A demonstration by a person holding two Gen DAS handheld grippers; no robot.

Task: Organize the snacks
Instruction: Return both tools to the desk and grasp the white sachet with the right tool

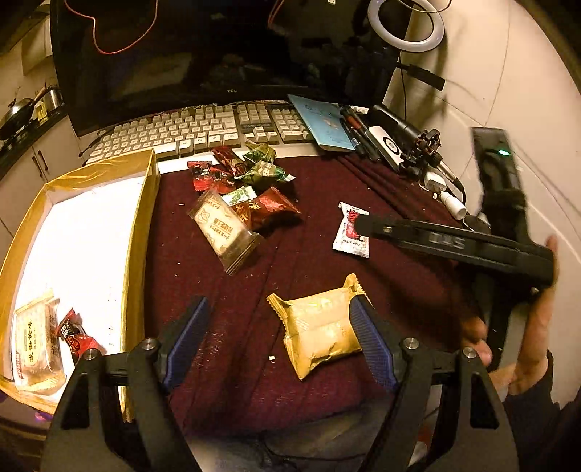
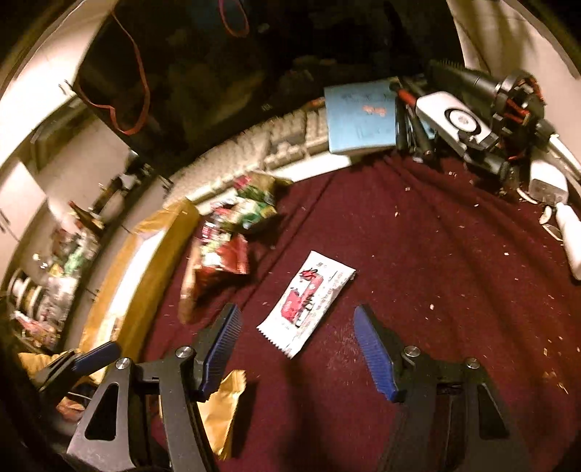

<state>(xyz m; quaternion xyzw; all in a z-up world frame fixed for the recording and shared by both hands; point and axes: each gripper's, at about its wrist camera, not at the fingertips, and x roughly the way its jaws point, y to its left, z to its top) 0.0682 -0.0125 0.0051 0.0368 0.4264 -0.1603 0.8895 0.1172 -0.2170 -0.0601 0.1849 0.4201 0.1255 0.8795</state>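
Observation:
A gold snack packet lies on the dark red cloth, just inside the right finger of my open left gripper. A white and red sachet lies farther right; in the right wrist view the sachet sits just ahead of my open right gripper. The right gripper also shows in the left wrist view, over the sachet. A pile of red, green and tan snacks lies mid-cloth. A gold-rimmed white box at left holds a tan packet and red candies.
A keyboard, a dark monitor, a blue notebook, pens and small devices line the back. A ring light stands at the back right. A white bottle lies at the right edge of the cloth.

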